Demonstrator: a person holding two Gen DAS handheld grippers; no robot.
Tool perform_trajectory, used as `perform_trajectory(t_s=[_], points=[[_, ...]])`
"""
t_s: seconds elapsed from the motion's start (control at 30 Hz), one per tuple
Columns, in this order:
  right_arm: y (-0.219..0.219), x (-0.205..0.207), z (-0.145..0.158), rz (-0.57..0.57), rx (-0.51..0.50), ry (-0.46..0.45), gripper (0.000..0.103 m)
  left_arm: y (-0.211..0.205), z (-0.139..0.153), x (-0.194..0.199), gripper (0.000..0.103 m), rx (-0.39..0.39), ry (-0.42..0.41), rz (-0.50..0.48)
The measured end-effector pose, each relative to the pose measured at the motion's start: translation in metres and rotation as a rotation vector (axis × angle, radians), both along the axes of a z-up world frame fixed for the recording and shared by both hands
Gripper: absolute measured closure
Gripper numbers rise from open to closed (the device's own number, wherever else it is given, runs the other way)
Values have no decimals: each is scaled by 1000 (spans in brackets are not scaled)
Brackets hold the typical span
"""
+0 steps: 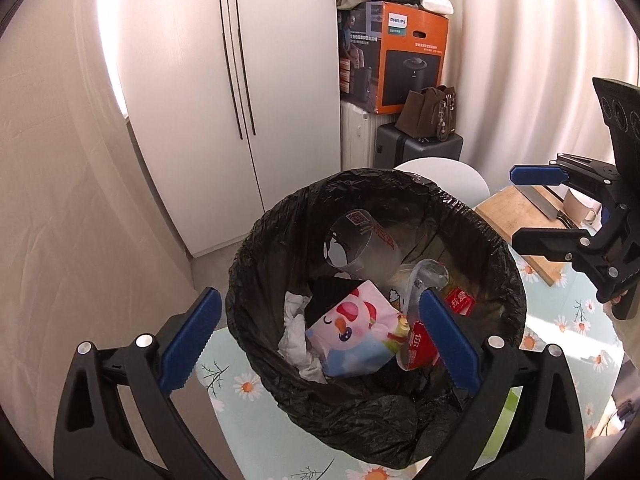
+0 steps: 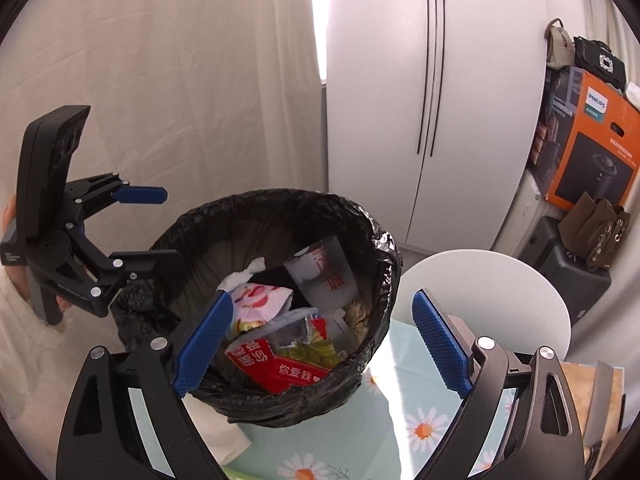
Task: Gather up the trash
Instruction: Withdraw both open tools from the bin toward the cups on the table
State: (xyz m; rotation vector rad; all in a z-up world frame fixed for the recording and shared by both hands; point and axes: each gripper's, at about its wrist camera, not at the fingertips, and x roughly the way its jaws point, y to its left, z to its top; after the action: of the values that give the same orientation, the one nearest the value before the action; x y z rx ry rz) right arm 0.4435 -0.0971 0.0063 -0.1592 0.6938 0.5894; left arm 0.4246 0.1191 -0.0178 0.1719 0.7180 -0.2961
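Note:
A bin lined with a black bag [image 1: 276, 240] stands on the floral tablecloth, also in the right wrist view [image 2: 380, 248]. Inside lie a clear plastic cup [image 1: 360, 244], a pink cartoon wrapper [image 1: 352, 332], white tissue [image 1: 294, 332] and red packaging [image 2: 280, 368]. My left gripper [image 1: 320, 344] is open and empty, straddling the bin's near rim; it also shows in the right wrist view [image 2: 148, 224]. My right gripper [image 2: 324, 348] is open and empty over the bin's right rim, and shows in the left wrist view [image 1: 528, 208].
The table [image 1: 240, 424] has a floral cloth. A wooden cutting board [image 1: 516, 216] with a knife and a cream mug [image 1: 580, 204] lies at right. A white round chair [image 2: 500, 300] stands behind. A white wardrobe [image 1: 240, 80], suitcases and an orange box [image 1: 400, 60] stand beyond.

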Motion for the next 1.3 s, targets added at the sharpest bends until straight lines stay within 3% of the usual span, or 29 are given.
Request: perform_trajectory(t_s=[0.17, 0.47, 0.83, 1.0, 1.3], points=[[-7, -23, 5, 15, 2, -4, 15, 5, 9, -26, 6, 19, -4, 84], [-14, -68, 2, 62, -26, 10, 14, 12, 9, -70, 6, -35, 53, 131], [-24, -101, -33, 82, -65, 94, 14, 18, -10, -112, 6, -44, 115, 209], [-29, -107, -52, 77, -82, 141, 14, 9, -23, -125, 6, -20, 143, 205], [-38, -115, -78, 72, -124, 199, 14, -12, -61, -126, 6, -61, 241, 138]])
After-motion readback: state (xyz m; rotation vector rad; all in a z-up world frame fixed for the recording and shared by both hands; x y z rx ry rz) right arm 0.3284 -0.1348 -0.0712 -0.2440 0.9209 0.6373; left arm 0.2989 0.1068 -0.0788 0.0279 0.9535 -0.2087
